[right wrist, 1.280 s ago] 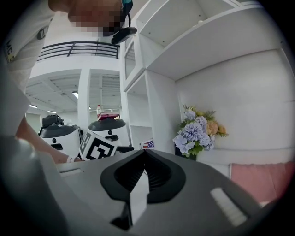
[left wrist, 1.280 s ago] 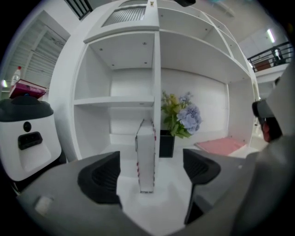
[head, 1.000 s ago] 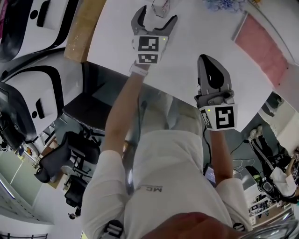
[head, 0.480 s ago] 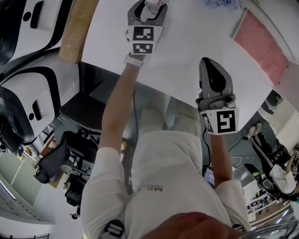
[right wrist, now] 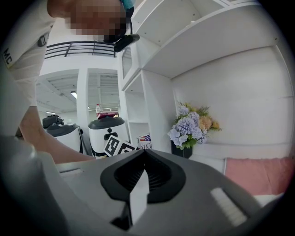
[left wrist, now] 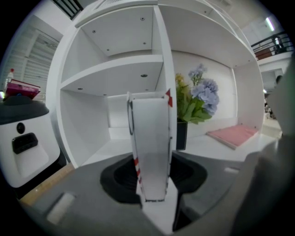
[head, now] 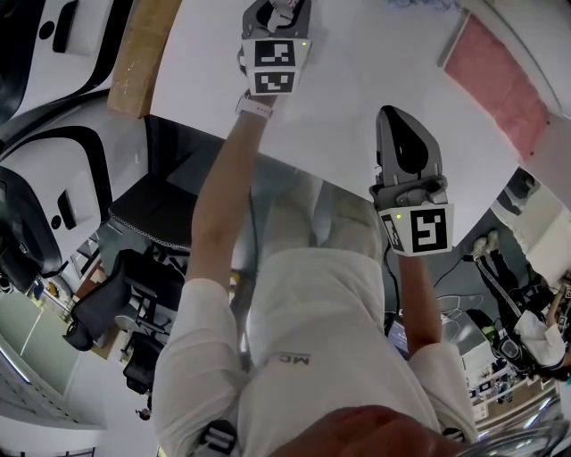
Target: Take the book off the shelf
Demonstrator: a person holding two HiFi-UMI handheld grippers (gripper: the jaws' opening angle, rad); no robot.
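The left claw (head: 278,11) was closing on the book (left wrist: 150,143), which stood between its jaws. Its pads seemed already to lie against the two covers, so I judged it to be grasping the book, though perhaps not yet firmly. The right claw (head: 399,120) was clenched on nothing and hung well apart, over the white tabletop (head: 357,98).

The book stood on the lower board of the shelf (left wrist: 110,69), in front of the vertical divider, with the flowers (left wrist: 198,97) just beside it on the right.

Its long axis was vertical. One narrow edge pointed at the claw, and the covers faced left and right.

The claw held only this near edge. If the book were pulled before the grasp was tight, it could slip or tip over sideways. A swing to the right could knock the flowers.
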